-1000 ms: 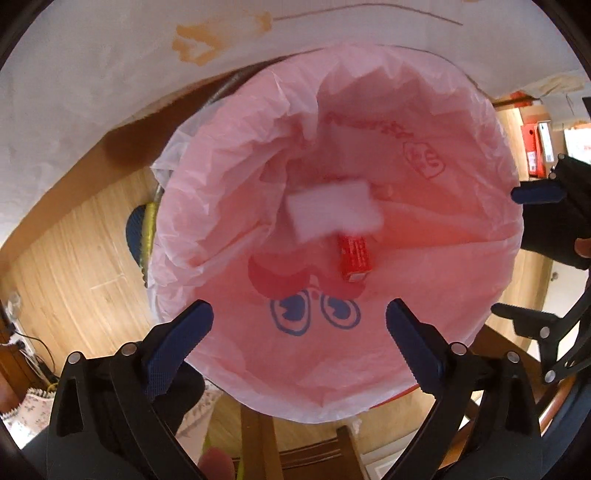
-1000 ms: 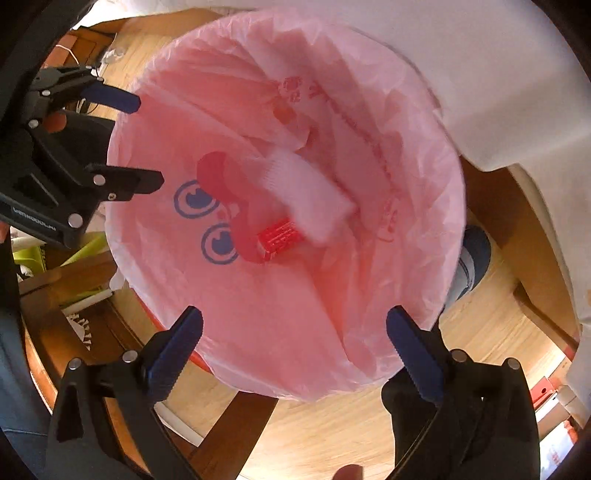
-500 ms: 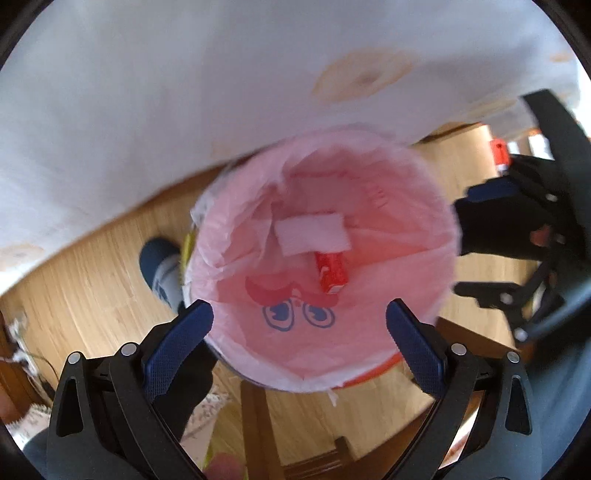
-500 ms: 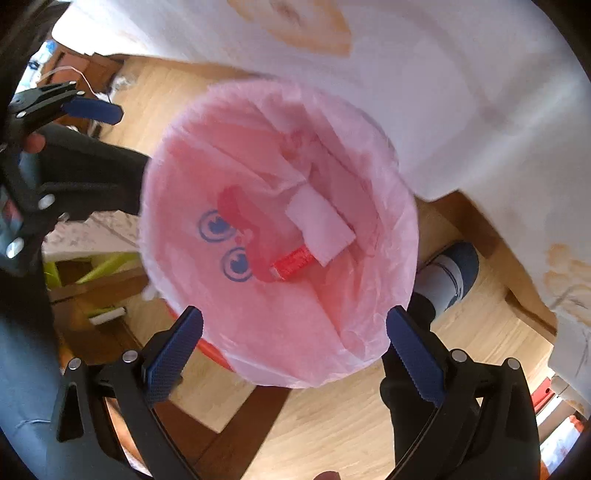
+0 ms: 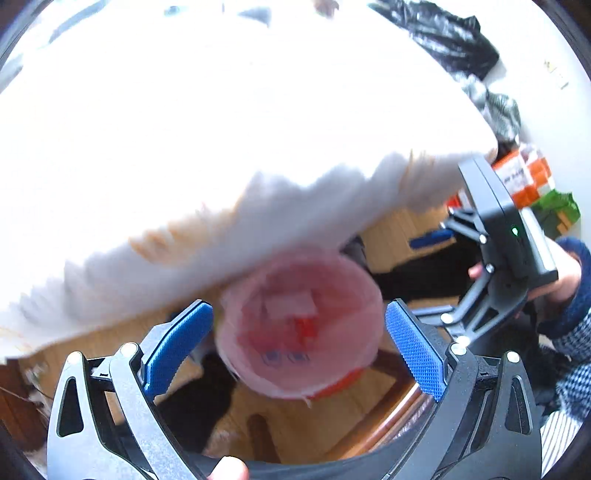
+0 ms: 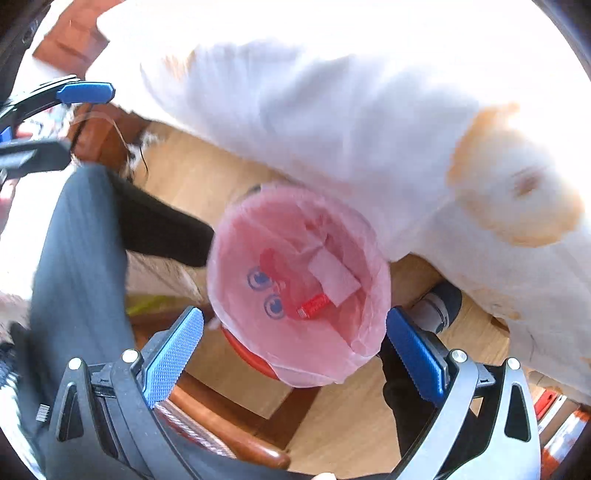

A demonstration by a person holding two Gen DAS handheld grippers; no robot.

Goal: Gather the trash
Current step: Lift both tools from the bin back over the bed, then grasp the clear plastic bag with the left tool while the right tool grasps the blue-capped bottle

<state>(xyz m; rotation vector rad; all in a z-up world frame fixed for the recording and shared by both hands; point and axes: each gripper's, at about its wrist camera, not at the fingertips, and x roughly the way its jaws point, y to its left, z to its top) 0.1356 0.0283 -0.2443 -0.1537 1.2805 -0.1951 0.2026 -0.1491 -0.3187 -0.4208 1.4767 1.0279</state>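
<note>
A trash bin lined with a pink bag [image 5: 354, 373] [image 6: 343, 350] stands on the floor below the table edge. Inside lie a white tissue [image 5: 288, 304] [image 6: 334, 278] and a small red wrapper [image 5: 306, 326] [image 6: 314, 304]. My left gripper [image 5: 299, 350] is open and empty, high above the bin. My right gripper [image 6: 293, 356] is open and empty, also well above the bin. The right gripper shows at the right of the left wrist view [image 5: 439, 273]; the left gripper shows at the upper left of the right wrist view [image 6: 62, 118].
A white tablecloth with orange stains [image 5: 221, 147] [image 6: 369, 129] overhangs the bin. A black bag [image 5: 443, 33] lies on the table's far side. Wooden chair parts [image 6: 229, 424], the person's dark legs [image 6: 81, 258] and the wood floor surround the bin.
Both grippers have risen away from the bin, which now looks much smaller. The table top has come into view. The tissue and wrapper stay in the bin.
</note>
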